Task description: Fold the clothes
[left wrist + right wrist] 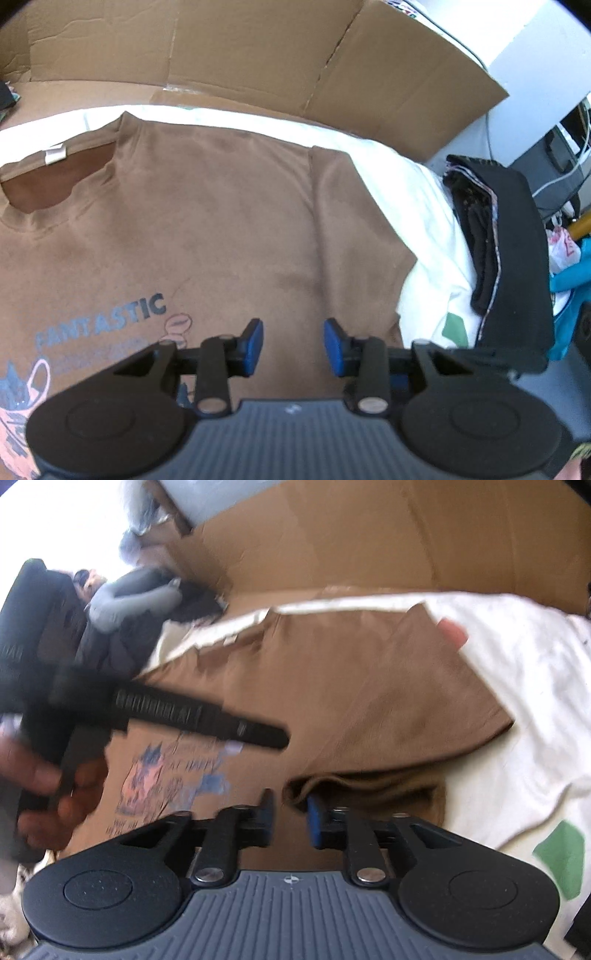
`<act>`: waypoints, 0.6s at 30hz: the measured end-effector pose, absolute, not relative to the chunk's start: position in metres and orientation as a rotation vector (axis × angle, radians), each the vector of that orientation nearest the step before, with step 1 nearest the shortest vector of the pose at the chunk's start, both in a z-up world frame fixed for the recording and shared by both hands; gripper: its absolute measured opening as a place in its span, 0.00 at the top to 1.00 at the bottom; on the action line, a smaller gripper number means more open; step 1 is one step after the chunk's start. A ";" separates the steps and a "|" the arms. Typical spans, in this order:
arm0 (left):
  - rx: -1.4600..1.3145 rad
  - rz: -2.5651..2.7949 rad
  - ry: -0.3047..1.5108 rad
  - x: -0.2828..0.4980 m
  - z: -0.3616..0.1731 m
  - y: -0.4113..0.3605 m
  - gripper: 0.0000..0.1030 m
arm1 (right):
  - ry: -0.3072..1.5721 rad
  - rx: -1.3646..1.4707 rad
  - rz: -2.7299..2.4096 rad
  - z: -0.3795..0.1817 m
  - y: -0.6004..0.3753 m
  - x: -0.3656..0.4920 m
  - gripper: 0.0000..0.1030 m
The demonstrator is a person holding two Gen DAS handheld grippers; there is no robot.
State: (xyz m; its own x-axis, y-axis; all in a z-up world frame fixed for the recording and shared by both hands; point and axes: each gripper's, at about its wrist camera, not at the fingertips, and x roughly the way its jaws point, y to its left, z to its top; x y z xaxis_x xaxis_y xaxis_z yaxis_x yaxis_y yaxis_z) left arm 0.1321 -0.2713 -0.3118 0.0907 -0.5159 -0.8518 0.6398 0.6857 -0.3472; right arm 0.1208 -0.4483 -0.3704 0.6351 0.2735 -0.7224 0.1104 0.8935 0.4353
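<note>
Both jaws stood apart, empty. Left hand-held gripper [293, 347] over brown tee [207, 221]; right hand-held gripper [290, 821] by the bunched sleeve [365, 786], which wanted smoothing flat before any fold.

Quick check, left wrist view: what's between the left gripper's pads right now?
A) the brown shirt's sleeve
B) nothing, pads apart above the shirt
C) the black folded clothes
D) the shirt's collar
B: the left gripper has its blue pads apart with only the flat brown shirt visible through the gap, no cloth pinched.
</note>
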 end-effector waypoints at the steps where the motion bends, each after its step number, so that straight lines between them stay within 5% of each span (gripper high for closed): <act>1: 0.121 -0.862 1.203 0.132 -0.312 -0.271 0.62 | 0.889 0.467 0.101 -0.369 -0.448 0.117 0.70; 5: 0.110 -0.864 1.197 0.136 -0.312 -0.270 0.62 | 0.875 0.420 0.100 -0.364 -0.450 0.107 0.61; 18: 0.122 -0.886 1.185 0.135 -0.311 -0.268 0.59 | 0.801 0.460 -0.210 -0.367 -0.508 0.114 0.60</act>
